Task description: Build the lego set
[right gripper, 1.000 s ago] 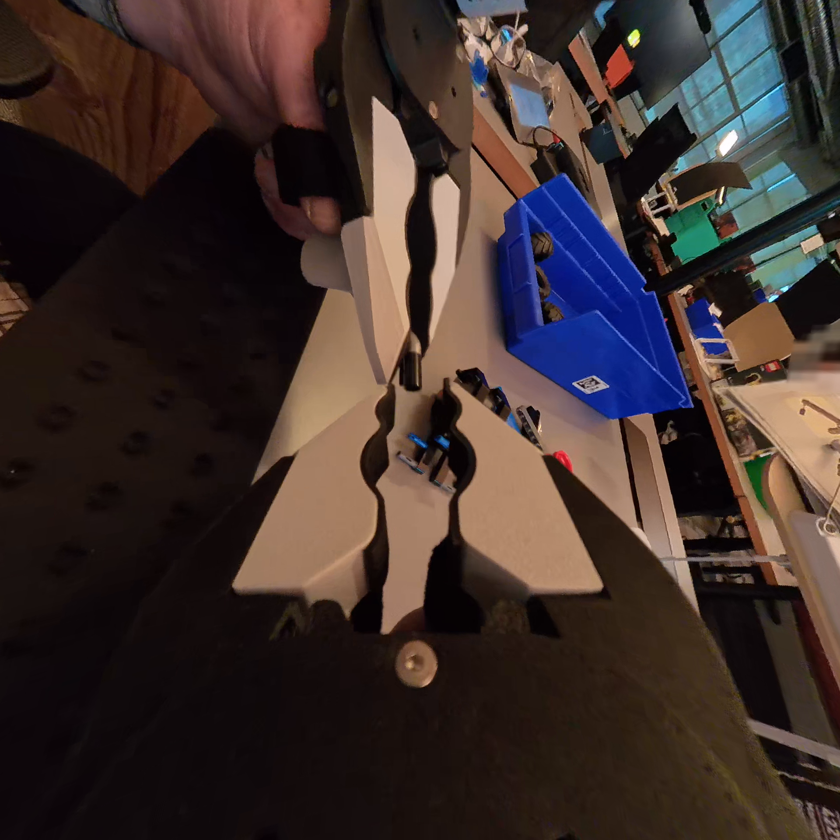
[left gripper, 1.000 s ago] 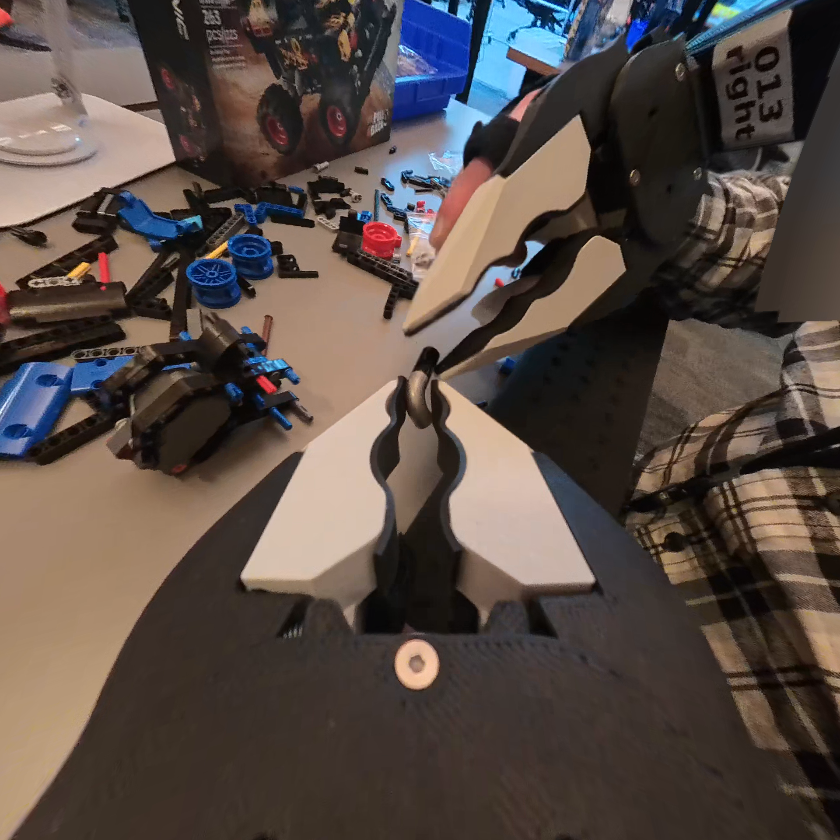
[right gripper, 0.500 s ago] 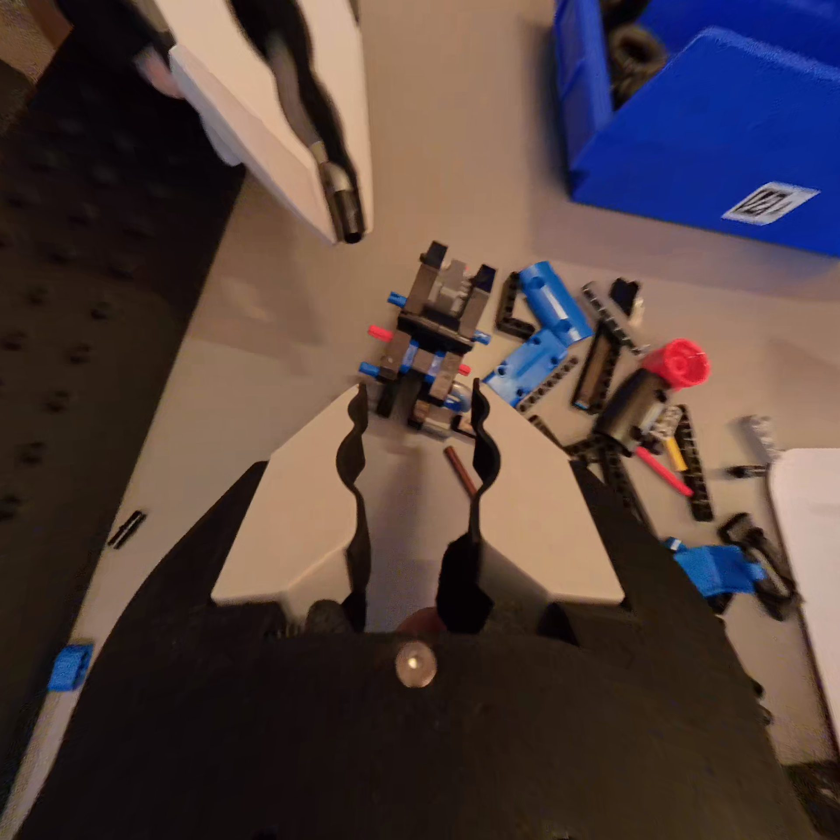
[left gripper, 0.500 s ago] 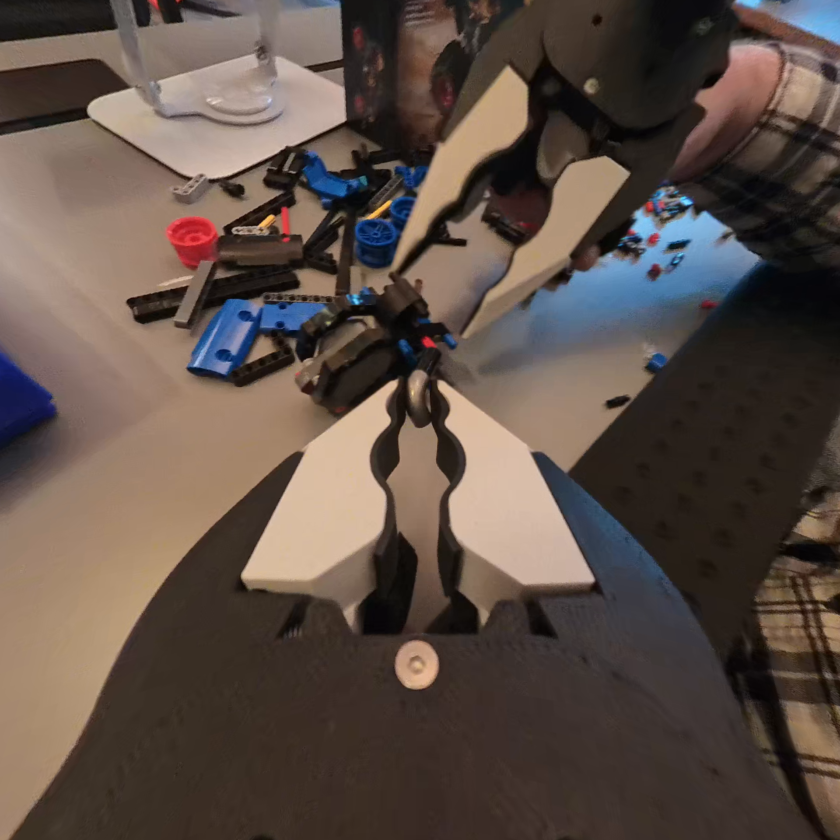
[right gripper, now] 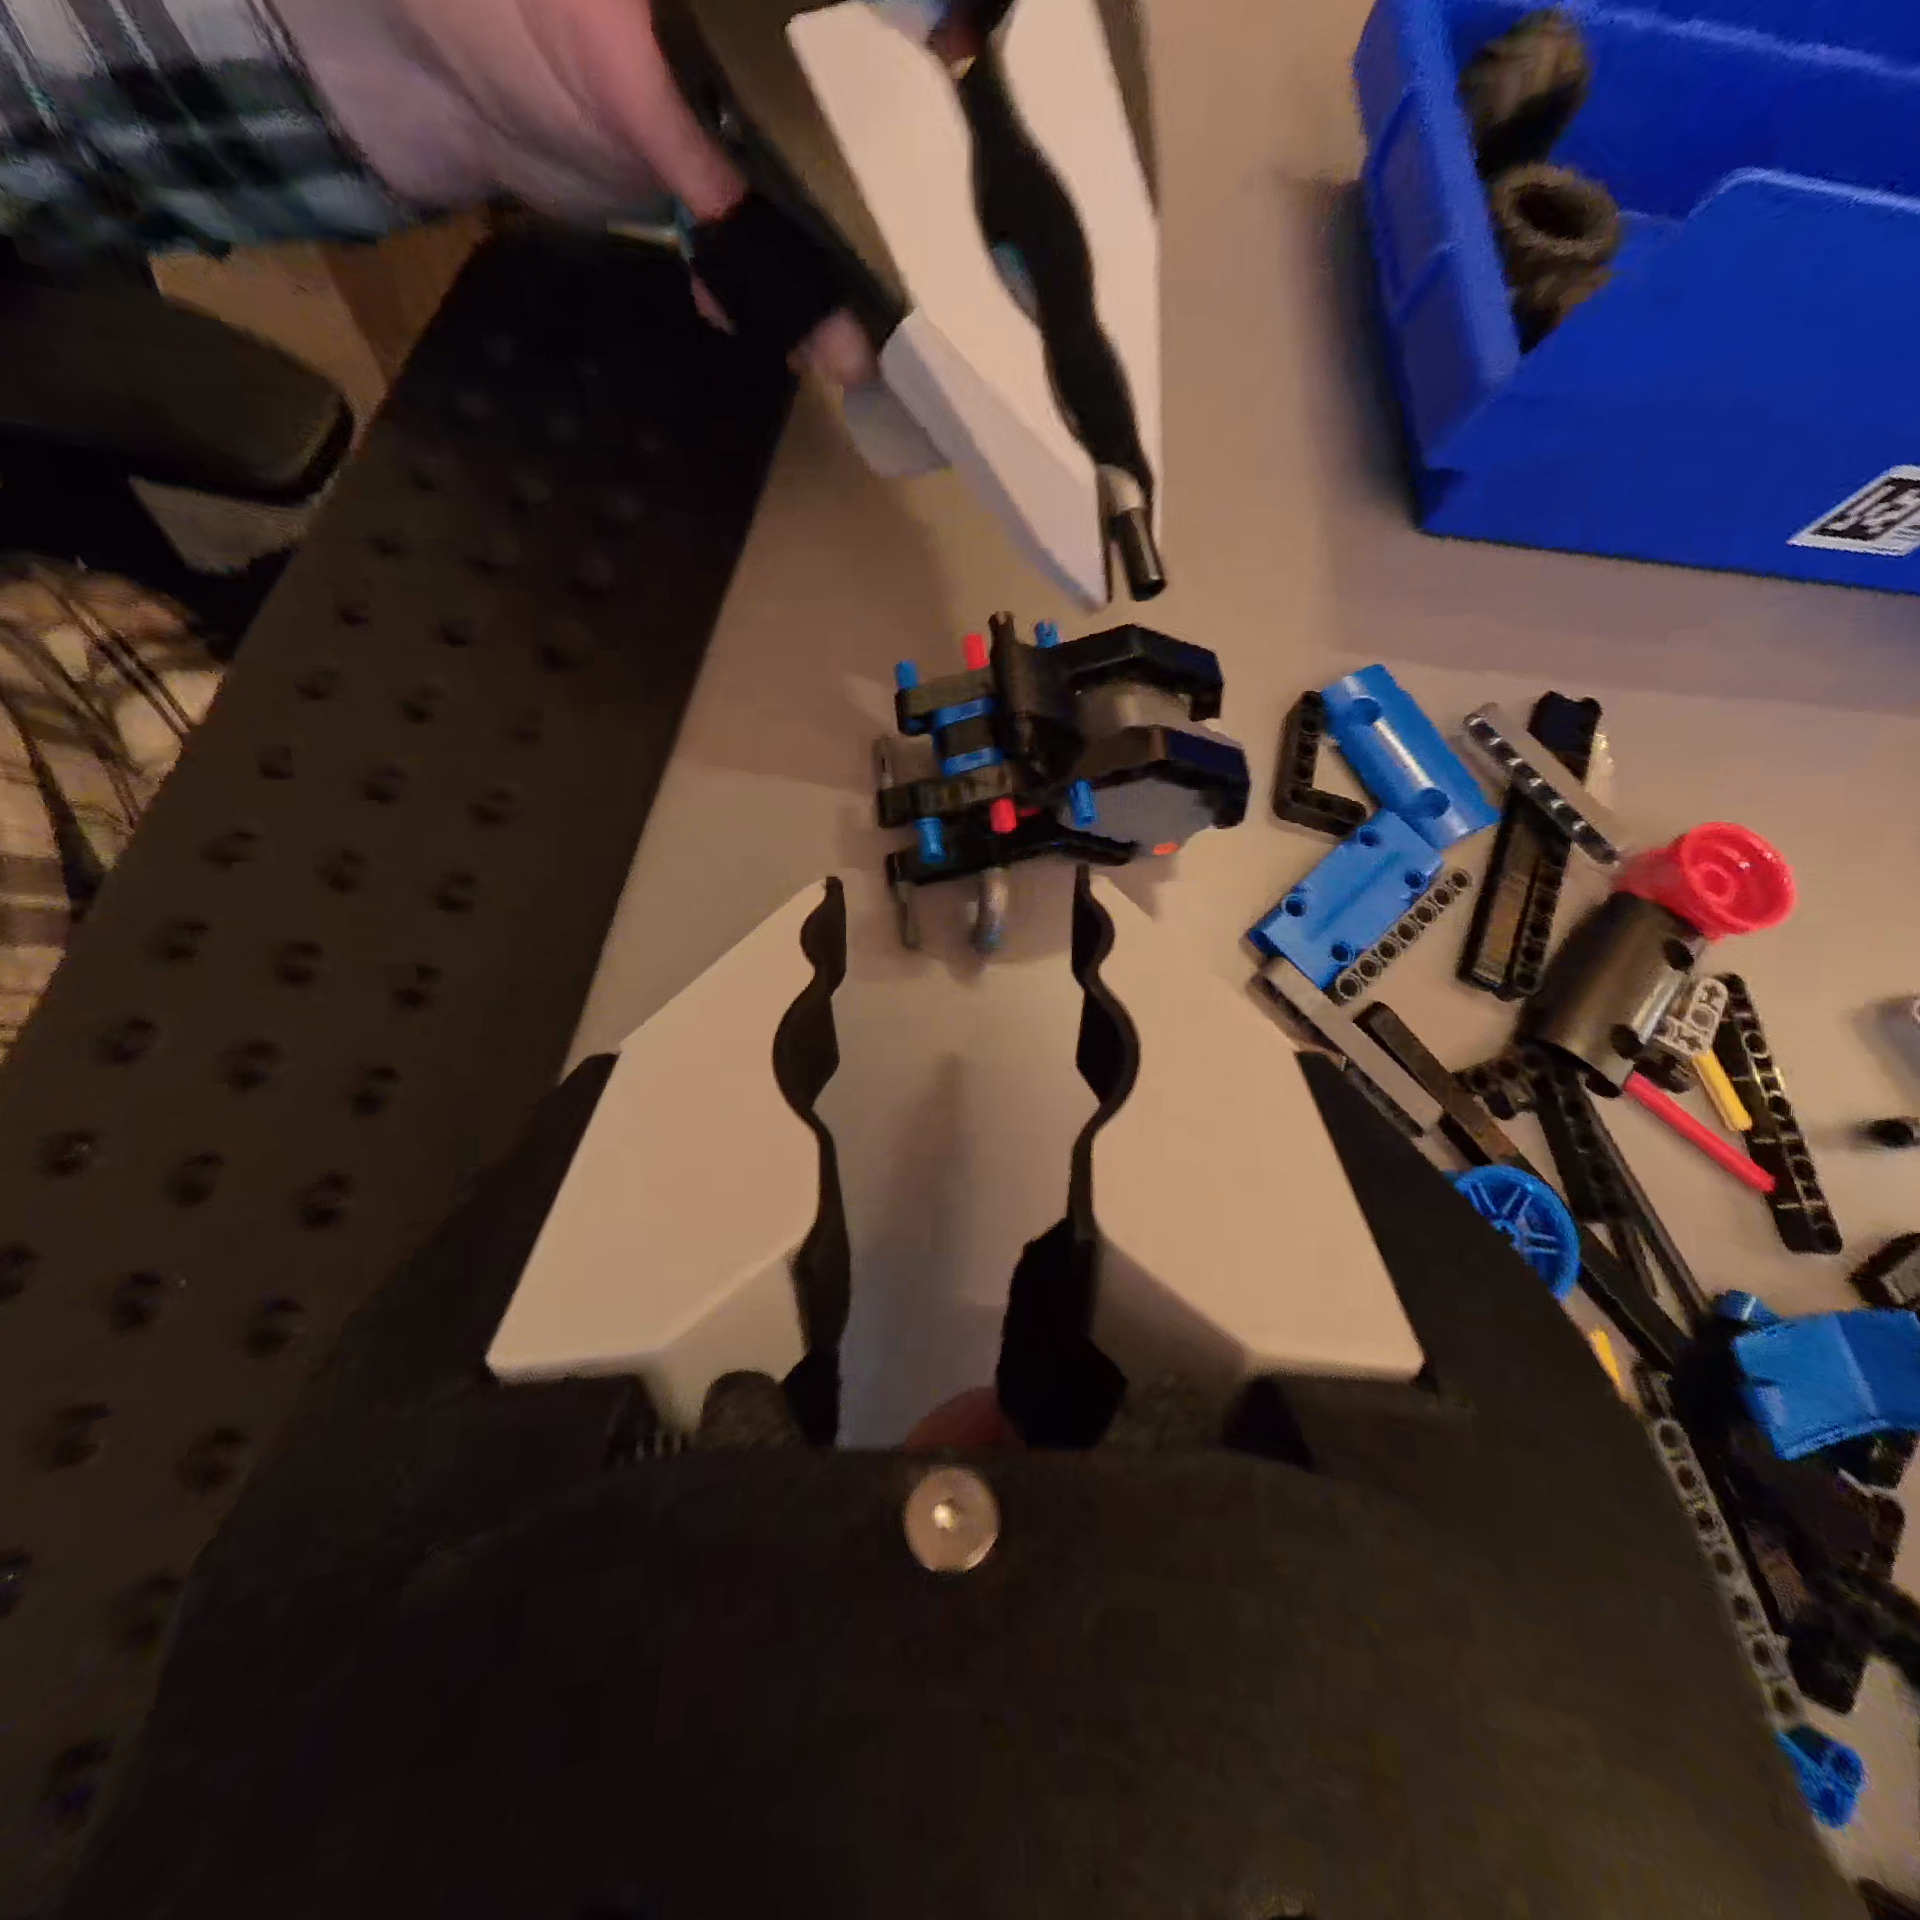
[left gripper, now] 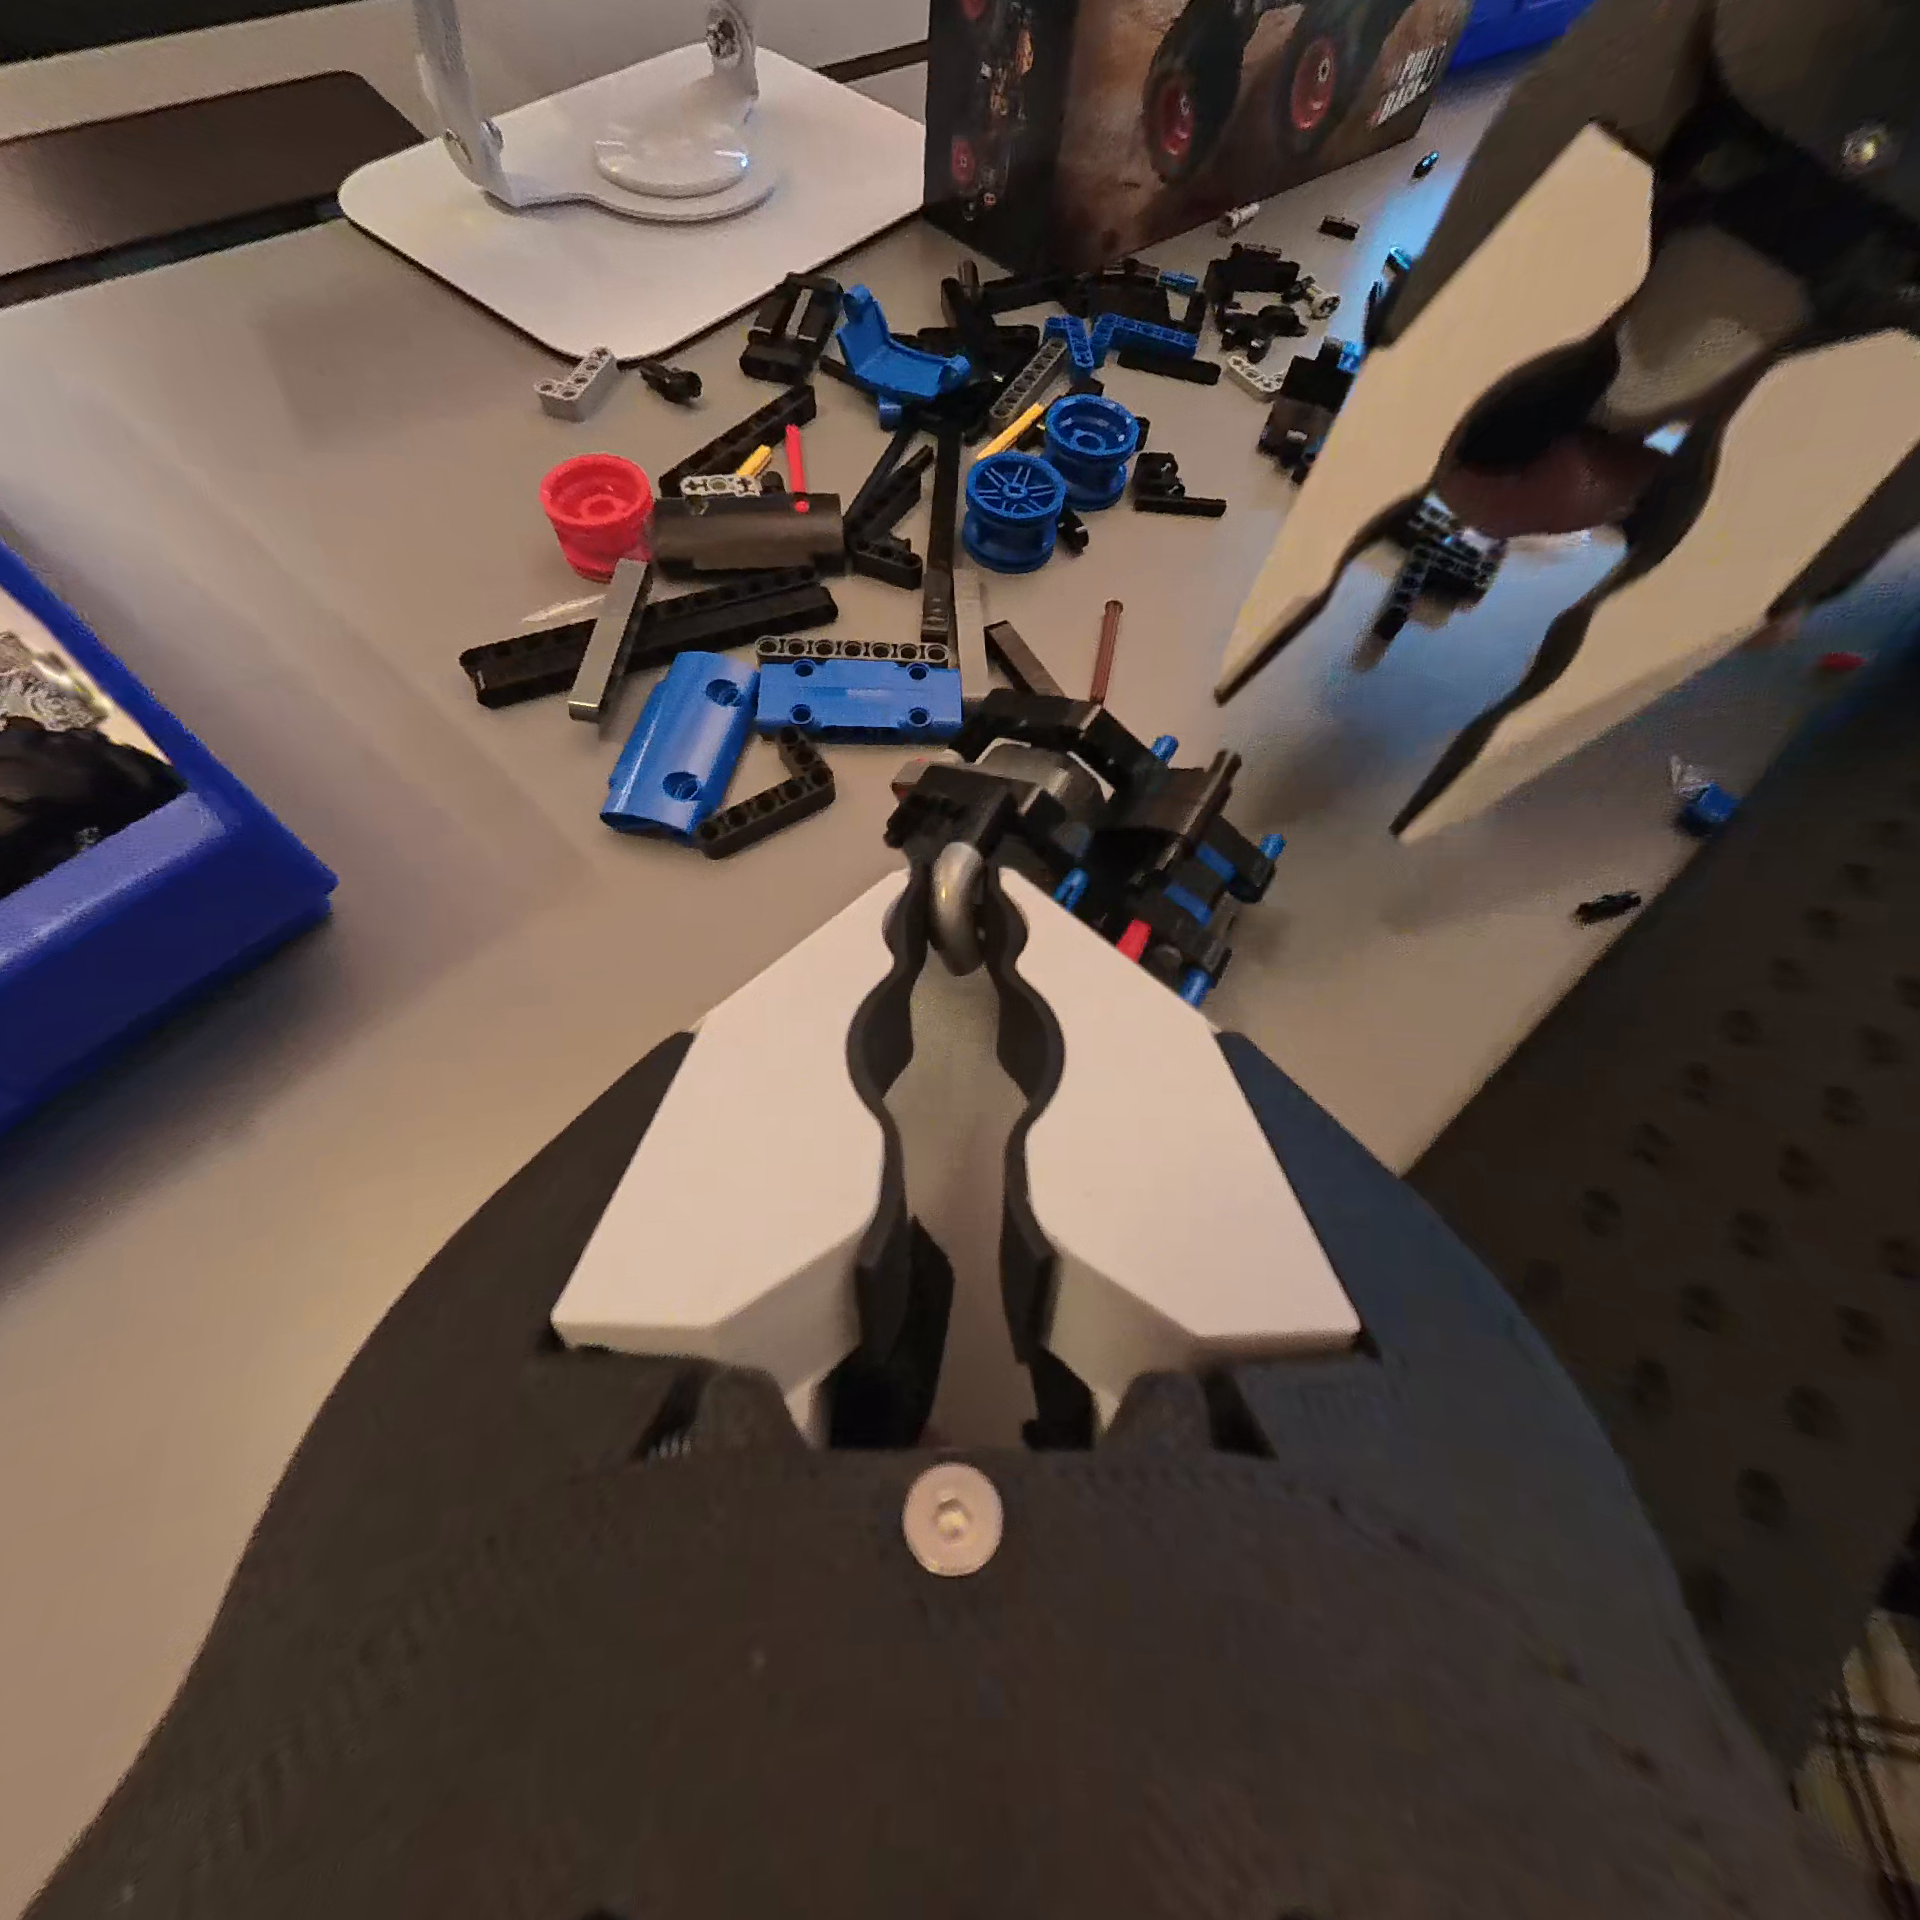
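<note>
My left gripper (left gripper: 954, 891) is shut on a small grey and black connector piece (left gripper: 956, 914), held just above and in front of the part-built black, grey and blue assembly (left gripper: 1101, 821) on the grey table. In the right wrist view the left gripper (right gripper: 1117, 561) and its piece (right gripper: 1135, 540) hang just beyond the assembly (right gripper: 1049, 758). My right gripper (right gripper: 956, 894) is open and empty, with its tips just short of the assembly's near end. It also shows at the upper right of the left wrist view (left gripper: 1314, 758), jaws wide apart.
Loose pieces lie beyond the assembly: blue panels (left gripper: 790, 707), a red hub (left gripper: 592, 509), blue hubs (left gripper: 1013, 499), black beams (left gripper: 644, 639). A blue bin (right gripper: 1662, 364) holds black tyres. The set's box (left gripper: 1143, 104) and a white stand base (left gripper: 623, 208) stand at the back. A black perforated mat (right gripper: 364, 831) borders the table.
Both grippers have swung from close together near the mat down over the assembly. The right gripper's jaws have opened wider. The left gripper still holds its piece.
</note>
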### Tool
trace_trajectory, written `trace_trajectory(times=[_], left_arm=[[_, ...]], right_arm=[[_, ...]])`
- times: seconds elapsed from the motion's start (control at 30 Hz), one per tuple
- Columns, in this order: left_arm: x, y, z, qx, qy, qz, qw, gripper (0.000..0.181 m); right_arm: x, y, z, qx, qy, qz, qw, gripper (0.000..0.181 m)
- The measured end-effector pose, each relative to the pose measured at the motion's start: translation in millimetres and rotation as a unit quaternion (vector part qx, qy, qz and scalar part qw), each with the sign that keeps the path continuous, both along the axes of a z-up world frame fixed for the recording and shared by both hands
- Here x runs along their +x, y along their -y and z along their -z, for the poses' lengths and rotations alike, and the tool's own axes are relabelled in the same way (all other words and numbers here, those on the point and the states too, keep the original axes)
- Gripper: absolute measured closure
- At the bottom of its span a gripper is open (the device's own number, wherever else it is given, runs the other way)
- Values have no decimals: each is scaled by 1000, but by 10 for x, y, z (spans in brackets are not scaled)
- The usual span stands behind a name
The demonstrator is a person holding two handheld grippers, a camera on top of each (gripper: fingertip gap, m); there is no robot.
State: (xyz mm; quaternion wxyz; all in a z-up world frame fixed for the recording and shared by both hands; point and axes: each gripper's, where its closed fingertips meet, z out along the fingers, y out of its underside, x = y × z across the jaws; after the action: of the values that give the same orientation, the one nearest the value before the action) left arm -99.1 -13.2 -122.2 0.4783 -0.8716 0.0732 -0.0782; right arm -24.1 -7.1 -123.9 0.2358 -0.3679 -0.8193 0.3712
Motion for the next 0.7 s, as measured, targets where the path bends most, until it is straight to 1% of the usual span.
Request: trace_trajectory(times=[0.03,0.1,0.2,0.27,0.33,0.43,0.47,0.53,0.6,0.7], left_arm=[[-7,22,-5,0,-1,3,1000,173],[4,80,30,-12,0,15,1000,173],[34,122,49,-10,-2,23,1000,173],[62,126,64,-12,-18,29,999,173],[71,124,100,-19,-32,30,999,173],[77,121,117,-20,-37,31,999,173],[78,123,109,-18,-38,30,999,173],[72,125,100,-14,-38,27,999,173],[74,136,78,-9,-33,28,999,174],[74,144,71,-4,-33,27,999,174]], right_arm=[[3,-9,-28,-11,-3,4,1000,138],[-12,-28,-18,-1,-7,17,1000,138],[-85,21,-15,13,-23,30,999,129],[-147,38,-12,60,-49,26,997,123],[-228,24,-6,124,-79,19,989,109],[-350,28,20,185,-108,1,977,103],[-400,6,38,199,-114,-1,973,103],[-465,-15,112,216,-116,-17,969,117],[-506,-44,136,238,-132,-26,962,122],[-505,-62,102,205,-120,-25,971,123]])
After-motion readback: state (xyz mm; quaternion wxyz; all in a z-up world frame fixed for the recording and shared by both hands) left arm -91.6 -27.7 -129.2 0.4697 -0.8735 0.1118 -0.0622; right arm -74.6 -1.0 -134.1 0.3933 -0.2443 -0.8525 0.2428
